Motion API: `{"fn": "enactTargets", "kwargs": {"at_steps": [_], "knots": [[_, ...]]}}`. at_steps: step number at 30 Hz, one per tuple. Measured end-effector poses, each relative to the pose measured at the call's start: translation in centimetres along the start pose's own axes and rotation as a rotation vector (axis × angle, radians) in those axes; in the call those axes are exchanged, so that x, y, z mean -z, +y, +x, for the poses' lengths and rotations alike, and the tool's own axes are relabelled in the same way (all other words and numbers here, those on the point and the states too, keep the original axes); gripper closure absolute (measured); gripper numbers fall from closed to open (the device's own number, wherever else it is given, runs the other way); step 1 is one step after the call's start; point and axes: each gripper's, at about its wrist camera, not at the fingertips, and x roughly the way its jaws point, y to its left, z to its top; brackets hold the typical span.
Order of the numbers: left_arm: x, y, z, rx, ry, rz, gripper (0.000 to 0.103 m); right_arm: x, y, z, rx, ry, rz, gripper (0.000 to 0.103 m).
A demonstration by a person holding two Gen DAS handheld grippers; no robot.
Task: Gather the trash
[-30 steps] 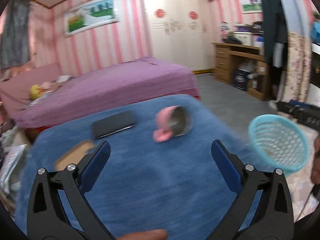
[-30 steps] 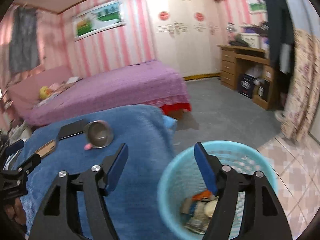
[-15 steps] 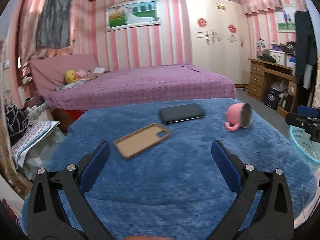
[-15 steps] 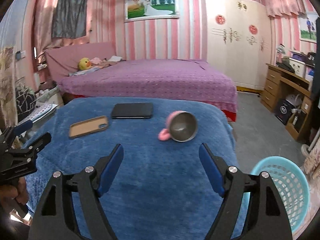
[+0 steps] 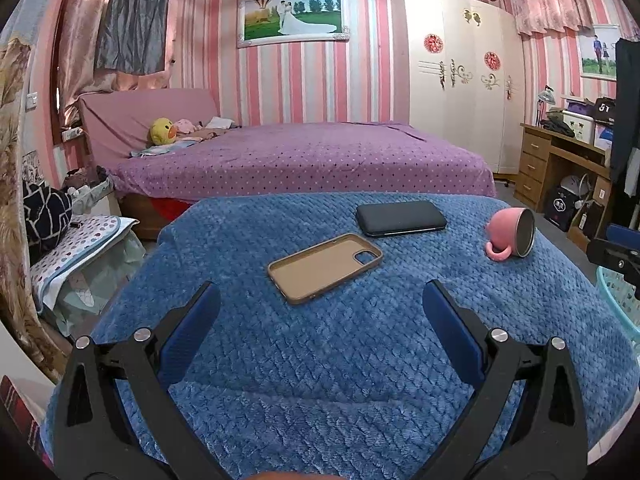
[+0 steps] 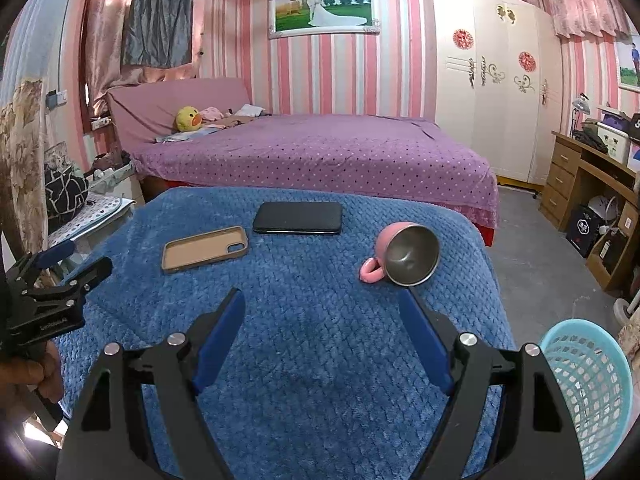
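A turquoise mesh basket (image 6: 588,380) stands on the floor at the table's right end; only its rim (image 5: 618,300) shows in the left wrist view, and its inside is hidden. My left gripper (image 5: 320,286) is open over the near part of the blue blanket (image 5: 320,380), with nothing between its fingers. My right gripper (image 6: 320,294) is open too, empty, above the blanket just short of a pink mug (image 6: 404,254) lying on its side. In the right wrist view my left gripper (image 6: 86,258) is at the left edge, in a person's hand.
A tan phone case (image 5: 324,268) and a black phone (image 5: 400,218) lie on the blanket beyond the left gripper. A purple bed (image 6: 320,152) stands behind the table. A wooden desk (image 6: 584,184) with boxes is at the right. A side table (image 5: 76,240) is on the left.
Both views swung left, away from the basket and onto the blanket. The basket went from under the right gripper to the lower right corner. The right jaws stand slightly wider.
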Motion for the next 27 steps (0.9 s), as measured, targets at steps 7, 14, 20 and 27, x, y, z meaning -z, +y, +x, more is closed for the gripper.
{"fn": "enactTargets", "kwargs": {"at_steps": [7,14,20,27], "knots": [[0.2,-0.9,0.0,0.003,-0.002,0.020,0.005,0.0,-1.5,-0.3,0.012,0.003,0.033,0.025],[0.1,-1.3,0.0,0.003,0.002,0.023,0.005,0.2,-2.1,-0.6,0.015,0.001,0.038,0.024],[0.0,-1.5,-0.1,0.001,0.006,0.020,0.005,0.3,-2.6,-0.7,0.019,0.000,0.043,0.024],[-0.1,-1.0,-0.1,-0.009,0.009,0.003,0.005,0.2,-2.6,-0.7,0.026,-0.001,0.045,0.023]]}}
